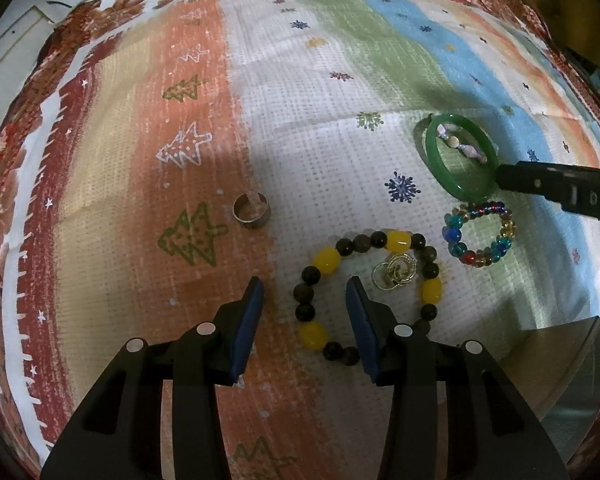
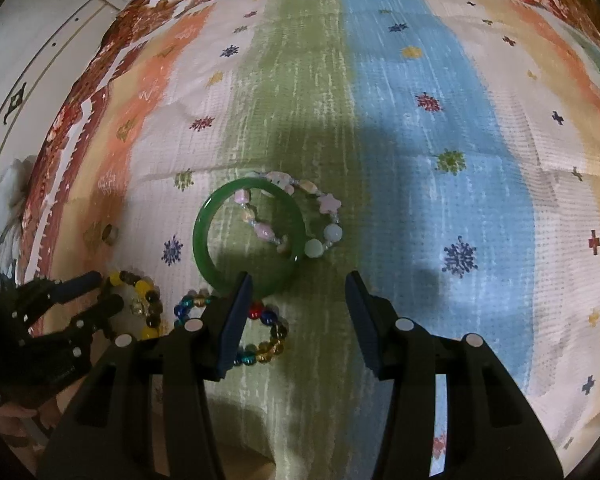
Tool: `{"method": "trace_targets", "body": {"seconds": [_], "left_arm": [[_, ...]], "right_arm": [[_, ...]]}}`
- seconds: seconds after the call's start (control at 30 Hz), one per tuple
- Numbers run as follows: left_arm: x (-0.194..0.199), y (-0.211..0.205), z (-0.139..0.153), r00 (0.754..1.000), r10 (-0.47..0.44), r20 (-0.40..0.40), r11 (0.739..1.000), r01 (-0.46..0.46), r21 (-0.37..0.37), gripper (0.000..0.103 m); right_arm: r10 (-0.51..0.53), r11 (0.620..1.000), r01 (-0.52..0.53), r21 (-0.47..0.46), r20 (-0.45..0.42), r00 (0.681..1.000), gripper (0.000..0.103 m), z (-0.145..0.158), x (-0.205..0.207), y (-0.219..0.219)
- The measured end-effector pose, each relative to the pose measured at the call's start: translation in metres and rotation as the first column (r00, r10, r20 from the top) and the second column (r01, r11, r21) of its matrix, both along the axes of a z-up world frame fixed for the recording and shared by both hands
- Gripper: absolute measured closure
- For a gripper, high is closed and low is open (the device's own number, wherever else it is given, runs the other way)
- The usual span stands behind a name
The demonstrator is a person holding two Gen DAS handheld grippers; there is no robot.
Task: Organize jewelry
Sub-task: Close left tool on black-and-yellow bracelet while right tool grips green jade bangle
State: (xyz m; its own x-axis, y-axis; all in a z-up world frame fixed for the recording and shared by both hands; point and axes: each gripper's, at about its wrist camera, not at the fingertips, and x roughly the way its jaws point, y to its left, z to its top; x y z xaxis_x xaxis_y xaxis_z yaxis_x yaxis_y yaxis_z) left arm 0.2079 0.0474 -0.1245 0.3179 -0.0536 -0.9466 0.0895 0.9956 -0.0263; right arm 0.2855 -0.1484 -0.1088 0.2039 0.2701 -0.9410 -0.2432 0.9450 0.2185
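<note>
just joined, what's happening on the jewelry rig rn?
A person holds two grippers over jewelry on a patterned cloth. Both are open and hold nothing. The left gripper straddles part of the yellow-and-dark bead bracelet; the right gripper hovers by the green bangle, which overlaps a pastel bead bracelet. A multicolor bead bracelet and silver ring lie untouched.

A striped cloth (image 1: 332, 92) with snowflake and tree prints covers the surface. On it lie a silver ring (image 1: 251, 211) off alone, a bracelet of dark and yellow beads (image 1: 342, 254) circling small gold rings (image 1: 394, 274), a multicoloured bead bracelet (image 1: 478, 236) nearby, and a green bangle (image 2: 249, 242) overlapping a pastel bead bracelet (image 2: 324, 210).
</note>
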Motion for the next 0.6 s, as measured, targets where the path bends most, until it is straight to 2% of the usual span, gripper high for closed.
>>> {"method": "trace_targets", "body": {"seconds": [0.33,0.47,0.5,0.53,0.6], "left_arm": [[0.0,0.0,-0.003,1.0,-0.014,-0.003,1.0,0.014,0.003,0.06],[0.0,0.0,-0.004,1.0,-0.022,-0.002,1.0,0.022,0.007,0.061],[0.0,0.0,-0.004,1.0,-0.025,0.001,1.0,0.025,0.018,0.063],[0.0,-0.001,-0.005,1.0,-0.029,0.004,0.999,0.029,0.031,0.077],[-0.001,-0.002,-0.004,0.999,-0.037,0.003,0.999,0.037,0.036,0.083]], "right_arm": [[0.0,1.0,0.0,-0.008,-0.009,1.0,0.054,-0.008,0.009,0.003],[0.002,0.999,-0.002,-0.036,-0.004,1.0,0.063,-0.01,0.009,0.003],[0.001,0.999,-0.001,-0.038,-0.004,1.0,0.065,-0.011,0.009,0.003],[0.003,0.999,-0.003,-0.045,-0.002,1.0,0.068,-0.011,0.009,0.002],[0.0,0.999,0.0,-0.049,0.001,1.0,0.072,-0.011,0.009,0.001]]}}
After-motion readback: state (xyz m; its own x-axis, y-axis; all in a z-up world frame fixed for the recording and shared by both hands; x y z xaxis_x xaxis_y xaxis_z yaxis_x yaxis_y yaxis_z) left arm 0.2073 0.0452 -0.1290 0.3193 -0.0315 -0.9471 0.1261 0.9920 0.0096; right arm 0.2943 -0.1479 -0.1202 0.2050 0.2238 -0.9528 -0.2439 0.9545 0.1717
